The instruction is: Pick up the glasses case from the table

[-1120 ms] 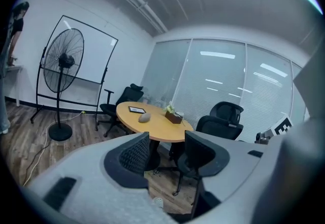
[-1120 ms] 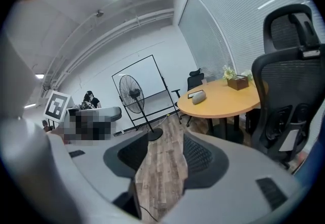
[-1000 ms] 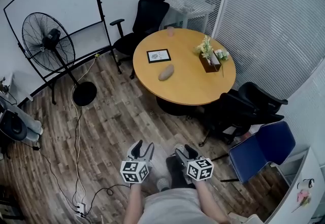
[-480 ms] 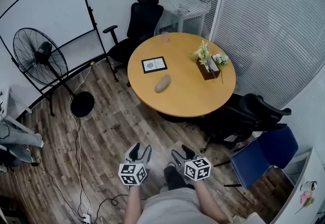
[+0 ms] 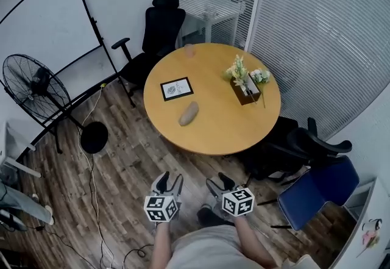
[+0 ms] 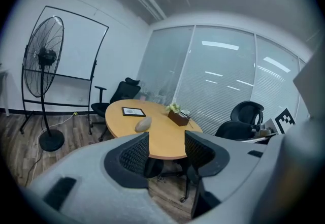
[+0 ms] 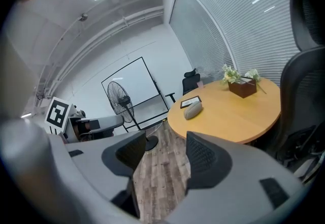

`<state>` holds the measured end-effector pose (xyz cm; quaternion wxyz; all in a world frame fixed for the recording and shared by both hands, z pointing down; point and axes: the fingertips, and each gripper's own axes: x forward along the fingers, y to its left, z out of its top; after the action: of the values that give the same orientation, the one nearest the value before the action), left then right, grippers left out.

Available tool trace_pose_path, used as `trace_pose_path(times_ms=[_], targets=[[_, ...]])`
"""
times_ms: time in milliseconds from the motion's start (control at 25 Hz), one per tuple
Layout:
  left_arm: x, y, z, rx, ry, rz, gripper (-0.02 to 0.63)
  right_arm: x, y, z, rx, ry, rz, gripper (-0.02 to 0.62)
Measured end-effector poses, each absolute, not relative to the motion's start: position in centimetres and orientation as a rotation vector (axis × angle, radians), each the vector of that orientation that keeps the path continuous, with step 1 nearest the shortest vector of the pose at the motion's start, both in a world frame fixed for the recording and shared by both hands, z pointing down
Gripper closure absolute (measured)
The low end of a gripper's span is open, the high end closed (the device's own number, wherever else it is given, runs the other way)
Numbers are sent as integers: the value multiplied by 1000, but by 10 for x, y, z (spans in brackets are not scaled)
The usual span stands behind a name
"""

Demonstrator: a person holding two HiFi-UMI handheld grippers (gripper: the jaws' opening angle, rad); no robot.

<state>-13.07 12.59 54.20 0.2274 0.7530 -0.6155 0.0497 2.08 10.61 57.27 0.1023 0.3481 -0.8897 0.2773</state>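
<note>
Grey oval fabric glasses case (image 5: 188,113) lies on the round wooden worktop (image 5: 213,130), just beside a black-framed picture (image 5: 176,88) and well apart from both grippers. Left gripper (image 5: 169,180) and right gripper (image 5: 218,182) are over the wood-plank floor (image 5: 134,164), short of the worktop edge. Left jaws are moderately apart and empty. Right jaws have just been opening and are now wide, with nothing between them.

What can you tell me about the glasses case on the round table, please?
The glasses case is oblong and rounded, grey-beige, with a soft, fabric-like look, and seems closed. It lies flat and slanted on the wooden table, toward its near left edge in the head view, just short of the framed picture and apart from it. Only the table touches it.
</note>
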Motion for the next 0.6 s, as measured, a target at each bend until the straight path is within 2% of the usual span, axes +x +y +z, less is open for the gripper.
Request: trace_pose_path(times_ms=[600], targets=[[-134,11,545,2094,-1694,177,400,16,-7,573,1016,-2636,798,364]])
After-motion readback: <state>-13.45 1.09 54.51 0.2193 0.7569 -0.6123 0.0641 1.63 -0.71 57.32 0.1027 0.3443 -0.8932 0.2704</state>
